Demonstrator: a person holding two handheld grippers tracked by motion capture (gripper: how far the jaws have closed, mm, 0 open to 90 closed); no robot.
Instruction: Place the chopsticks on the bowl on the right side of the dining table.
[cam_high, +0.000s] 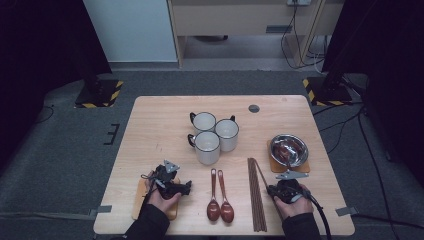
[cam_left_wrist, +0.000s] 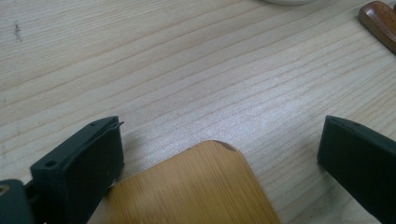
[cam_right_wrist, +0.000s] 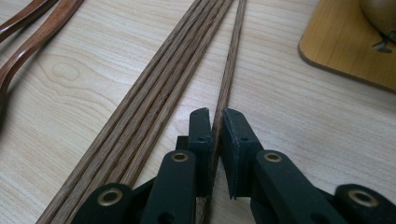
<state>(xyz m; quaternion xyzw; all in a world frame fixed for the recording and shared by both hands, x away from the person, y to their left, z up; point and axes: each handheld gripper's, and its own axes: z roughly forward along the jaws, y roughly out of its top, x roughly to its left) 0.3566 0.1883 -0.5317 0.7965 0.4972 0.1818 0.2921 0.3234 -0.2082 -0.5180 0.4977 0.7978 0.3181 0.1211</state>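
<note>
Three white enamel mugs (cam_high: 213, 134) with dark rims and handles stand clustered touching one another near the middle of the pale wooden surface (cam_high: 150, 125). To their right a shiny steel bowl (cam_high: 288, 149) sits on a square bamboo coaster (cam_high: 303, 166). Two reddish-brown wooden spoons (cam_high: 220, 197) lie side by side near the front edge, bowls toward the person, handles pointing at the mugs. A small dark round disc (cam_high: 254, 108) is set into the surface toward its far edge. Beyond, on the grey carpeted floor (cam_high: 65, 150), stand two stand bases with yellow-black hazard tape (cam_high: 100, 93), one at each far corner.
</note>
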